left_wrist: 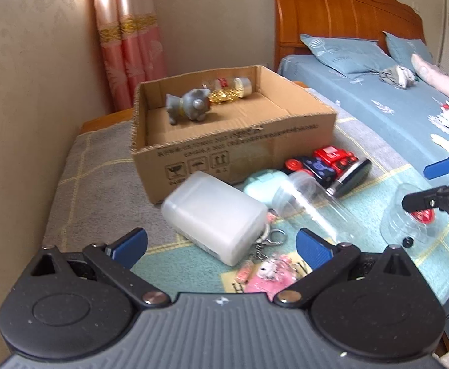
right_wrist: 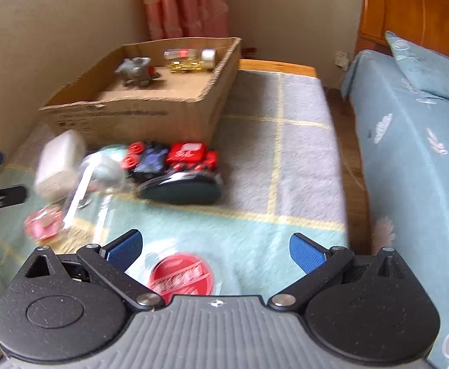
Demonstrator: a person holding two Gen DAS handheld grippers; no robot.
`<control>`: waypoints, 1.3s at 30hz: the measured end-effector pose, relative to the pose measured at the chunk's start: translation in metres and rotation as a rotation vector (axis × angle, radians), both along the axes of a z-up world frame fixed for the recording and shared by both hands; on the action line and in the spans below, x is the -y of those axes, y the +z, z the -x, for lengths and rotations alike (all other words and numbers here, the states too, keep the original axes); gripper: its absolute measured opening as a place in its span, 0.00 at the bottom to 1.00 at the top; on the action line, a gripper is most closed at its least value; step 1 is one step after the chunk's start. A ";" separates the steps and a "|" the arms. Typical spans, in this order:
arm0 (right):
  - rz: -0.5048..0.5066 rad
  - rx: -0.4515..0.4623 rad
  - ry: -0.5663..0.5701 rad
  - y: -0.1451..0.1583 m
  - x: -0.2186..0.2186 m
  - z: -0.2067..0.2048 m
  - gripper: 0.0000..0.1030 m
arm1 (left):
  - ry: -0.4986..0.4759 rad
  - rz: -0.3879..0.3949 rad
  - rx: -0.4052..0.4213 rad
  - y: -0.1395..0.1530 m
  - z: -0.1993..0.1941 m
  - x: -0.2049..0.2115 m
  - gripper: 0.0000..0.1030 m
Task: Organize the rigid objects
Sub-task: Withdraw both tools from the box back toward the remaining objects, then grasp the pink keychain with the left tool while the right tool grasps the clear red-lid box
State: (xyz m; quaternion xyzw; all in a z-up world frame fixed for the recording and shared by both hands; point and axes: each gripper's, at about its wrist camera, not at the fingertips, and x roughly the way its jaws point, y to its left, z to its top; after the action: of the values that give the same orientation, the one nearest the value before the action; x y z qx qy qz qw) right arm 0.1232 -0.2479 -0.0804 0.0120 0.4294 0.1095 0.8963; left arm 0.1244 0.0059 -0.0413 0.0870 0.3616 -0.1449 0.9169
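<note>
The cardboard box point(left_wrist: 233, 135) sits at the far left of the blanket-covered tabletop point(right_wrist: 301, 153), close to the wall point(left_wrist: 24, 92), with a grey toy figure point(left_wrist: 189, 106) and a gold-filled bottle point(left_wrist: 230, 90) inside. Against the box's near wall lies a cluster: a white plastic container point(left_wrist: 215, 218) on its side, a mint case point(left_wrist: 261, 184), a clear cup point(left_wrist: 304, 193), a red and blue toy train point(left_wrist: 319, 163) and a dark oval object point(left_wrist: 352, 175). A pink keychain point(left_wrist: 267, 272) lies just beside the container. To the right the blanket is bare up to the tabletop's edge, with a narrow gap before the bed point(right_wrist: 409, 153). The left tongs point(left_wrist: 221, 246) spread wide and empty, low before the container. The right tongs point(right_wrist: 215, 249) gape wide over a clear lid with a red label point(right_wrist: 180, 273), not gripping it
</note>
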 end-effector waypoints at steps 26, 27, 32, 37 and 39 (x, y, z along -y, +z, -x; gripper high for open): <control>0.118 0.082 0.035 -0.046 -0.020 0.045 1.00 | 0.014 -0.061 -0.109 -0.048 0.002 -0.027 0.99; 0.118 0.083 0.036 -0.046 -0.020 0.045 1.00 | 0.030 -0.052 -0.113 -0.049 0.000 -0.033 1.00; 0.117 0.087 0.035 -0.046 -0.020 0.045 1.00 | 0.108 -0.070 -0.116 -0.047 -0.006 -0.043 0.99; 0.116 0.100 0.029 -0.048 -0.021 0.046 1.00 | 0.019 -0.073 -0.116 -0.038 0.014 -0.028 0.99; 0.115 0.104 0.028 -0.048 -0.020 0.047 1.00 | -0.012 -0.073 -0.105 -0.035 0.020 -0.017 0.99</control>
State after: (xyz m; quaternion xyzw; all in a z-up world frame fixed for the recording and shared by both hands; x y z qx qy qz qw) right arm 0.0761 -0.2275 -0.1281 -0.0511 0.3879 0.0976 0.9151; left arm 0.1041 0.0226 -0.0760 0.1149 0.4135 -0.1417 0.8920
